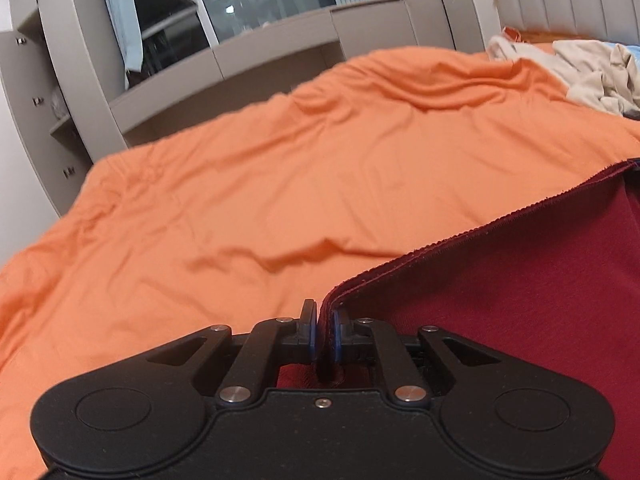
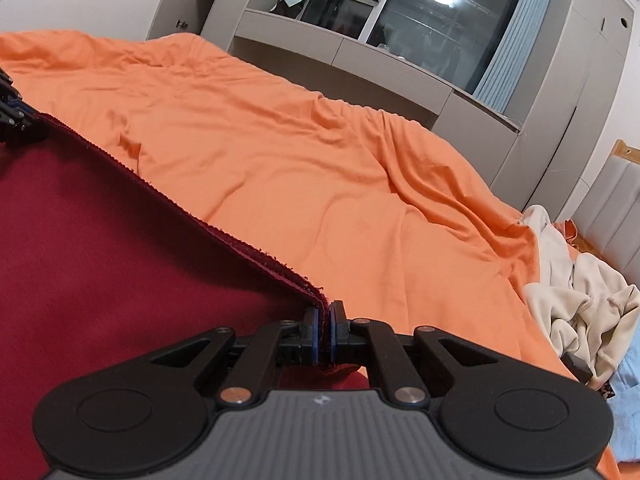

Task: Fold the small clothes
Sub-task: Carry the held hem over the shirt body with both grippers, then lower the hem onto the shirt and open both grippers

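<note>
While held: red cloth stretched above bed
Left gripper: clamped on one corner
Right gripper: clamped on other corner
Edge: runs gripper to gripper, apparently doubled

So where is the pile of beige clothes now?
The beige clothes lie on the orange bedsheet at the far right in both views, beyond the dark red cloth and near the padded headboard.
</note>
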